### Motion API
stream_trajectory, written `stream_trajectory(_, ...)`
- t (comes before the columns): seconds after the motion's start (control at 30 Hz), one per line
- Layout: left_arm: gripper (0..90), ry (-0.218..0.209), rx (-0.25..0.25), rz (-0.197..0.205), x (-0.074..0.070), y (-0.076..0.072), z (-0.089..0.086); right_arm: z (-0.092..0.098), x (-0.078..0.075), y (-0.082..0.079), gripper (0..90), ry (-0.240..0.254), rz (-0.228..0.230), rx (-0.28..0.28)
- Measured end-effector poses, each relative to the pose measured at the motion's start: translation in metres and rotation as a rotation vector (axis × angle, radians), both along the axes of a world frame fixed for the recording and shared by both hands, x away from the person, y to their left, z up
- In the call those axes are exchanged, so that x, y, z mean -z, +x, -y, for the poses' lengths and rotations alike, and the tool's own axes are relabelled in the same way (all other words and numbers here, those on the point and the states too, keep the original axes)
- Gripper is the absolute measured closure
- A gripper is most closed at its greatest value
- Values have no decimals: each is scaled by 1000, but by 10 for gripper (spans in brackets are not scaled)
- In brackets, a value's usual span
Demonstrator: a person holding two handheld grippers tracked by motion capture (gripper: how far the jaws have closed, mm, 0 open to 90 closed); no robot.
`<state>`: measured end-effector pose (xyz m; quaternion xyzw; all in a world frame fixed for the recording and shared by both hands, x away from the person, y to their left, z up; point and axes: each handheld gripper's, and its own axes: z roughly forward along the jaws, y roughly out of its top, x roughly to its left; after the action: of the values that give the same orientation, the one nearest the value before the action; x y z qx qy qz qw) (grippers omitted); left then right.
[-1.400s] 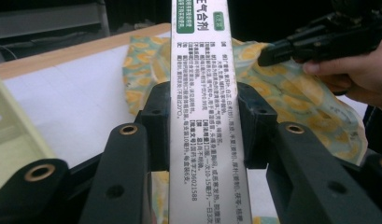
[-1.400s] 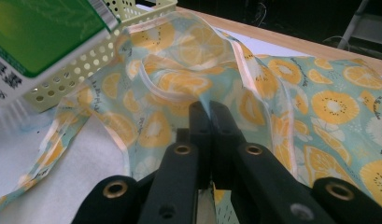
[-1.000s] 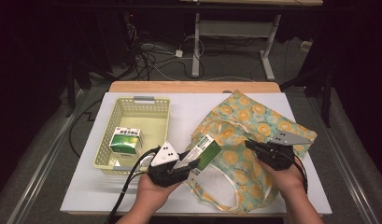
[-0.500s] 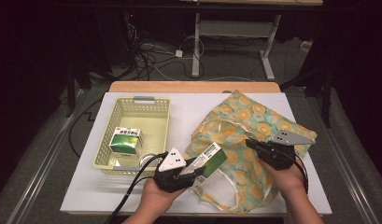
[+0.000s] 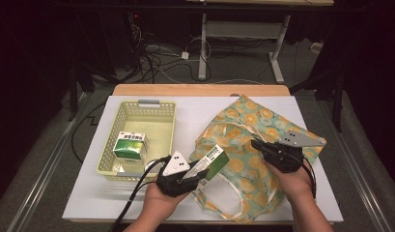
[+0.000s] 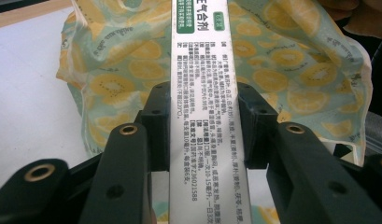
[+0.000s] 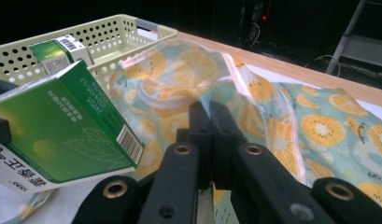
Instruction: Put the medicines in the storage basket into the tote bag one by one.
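Leftmost, on the white table (image 5: 137,203), stands your pale yellow perforated basket (image 5: 162,107), with one green and white medicine box (image 5: 129,146) upright inside, near its front wall.

Next, your left gripper (image 5: 204,170): jaws clamped on the narrow sides of a second green and white medicine carton (image 5: 215,159), lifted clear of the table and tilted toward the bag. In the left gripper view the carton (image 6: 205,93) runs straight up between the pads (image 6: 156,130), its printed face toward the camera.

Then the fruit-print fabric bag (image 5: 248,130), lying crumpled right of the basket.

Rightmost, your right gripper (image 5: 256,144): jaws pressed together, pinching a fold of the bag's edge (image 7: 254,93) and holding it raised just beside the carton.
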<state>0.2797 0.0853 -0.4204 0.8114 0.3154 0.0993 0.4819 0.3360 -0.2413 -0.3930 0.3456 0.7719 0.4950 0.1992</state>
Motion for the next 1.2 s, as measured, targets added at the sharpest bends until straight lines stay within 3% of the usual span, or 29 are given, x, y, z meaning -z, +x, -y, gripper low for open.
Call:
stream_trajectory(0.17, 605, 5, -2, -2, 1, 0, -1, -5, -5, 8, 900, -8, 3, 5)
stream_trajectory(0.33, 605, 19, 0, -8, -1, 4, 3, -8, 0, 10, 900, -1, 7, -2)
stream_trajectory(0.47, 605, 37, 12, -15, -2, 8, 11, -7, 1, 10, 900, -4, 14, -1)
stream_trajectory(1.07, 604, 33, 41, 8, -9, 25, 48, -6, 0, 10, 900, 14, 27, -13)
stream_trajectory(1.2, 604, 65, 33, 6, -5, 31, 54, -7, 0, 9, 900, 17, 28, -12)
